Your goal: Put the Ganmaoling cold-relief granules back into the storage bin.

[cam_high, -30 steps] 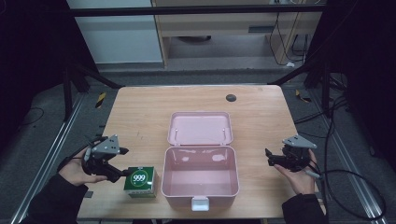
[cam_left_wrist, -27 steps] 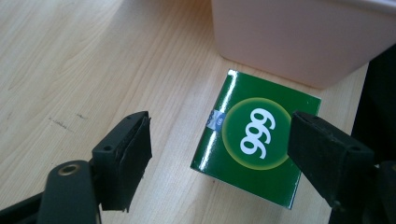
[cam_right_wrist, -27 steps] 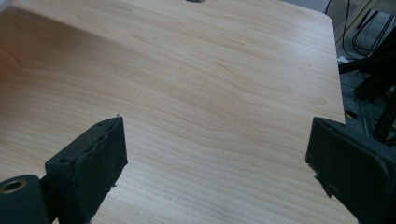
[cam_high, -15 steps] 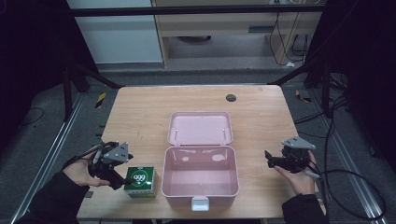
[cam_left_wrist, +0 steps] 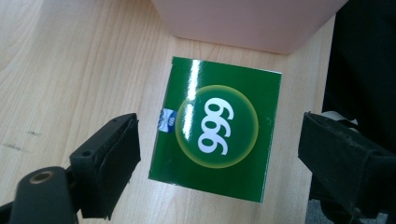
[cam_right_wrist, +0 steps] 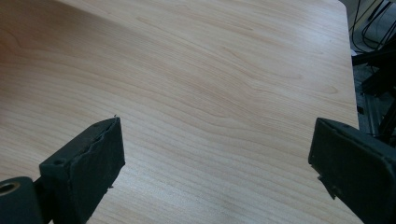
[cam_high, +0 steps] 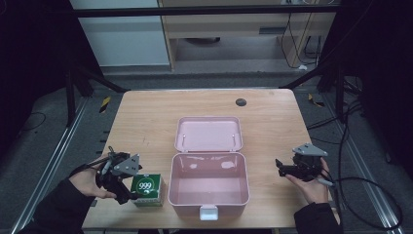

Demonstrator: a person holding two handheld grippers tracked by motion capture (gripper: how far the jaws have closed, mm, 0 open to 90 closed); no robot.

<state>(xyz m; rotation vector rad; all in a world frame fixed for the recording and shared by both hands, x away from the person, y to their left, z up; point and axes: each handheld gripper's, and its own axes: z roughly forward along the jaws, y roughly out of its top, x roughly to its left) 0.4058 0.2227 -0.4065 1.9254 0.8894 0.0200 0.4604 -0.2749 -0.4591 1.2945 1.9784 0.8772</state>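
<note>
Left gripper: the black two-jaw left gripper (cam_high: 127,194) sits at the near left corner of the light wooden table (cam_high: 146,126), held in the person's left hand (cam_high: 87,179), its grey three-cornered plate on top.
Left jaws: apart and just been opening; the pads touch nothing.
Green box: the small green cardboard box with a white "999" in a yellow-green ring (cam_left_wrist: 215,128) lies flat on the table, printed face up. In the left gripper view it lies between and just ahead of the two jaws, with a gap of bare wood between each pad and the box's sides. A small blue and white mark sits on the edge nearer the left-hand pad.
Pink case: the open pale pink plastic case (cam_high: 208,185) stands beyond the jaws' tips, just past the far edge of the green box; whether the two touch I cannot tell. In the high view its lid (cam_high: 209,133) lies flat behind the tub and a white latch is on its near wall.
Right gripper: the black two-jaw right gripper (cam_high: 281,166) is held in the person's right hand (cam_high: 311,183) near the table's right edge, well apart from the pink case.
Right jaws: wide apart, only bare wood grain between and ahead of them.
Table hole: a small dark round spot (cam_high: 240,102) marks the far side of the table.
</note>
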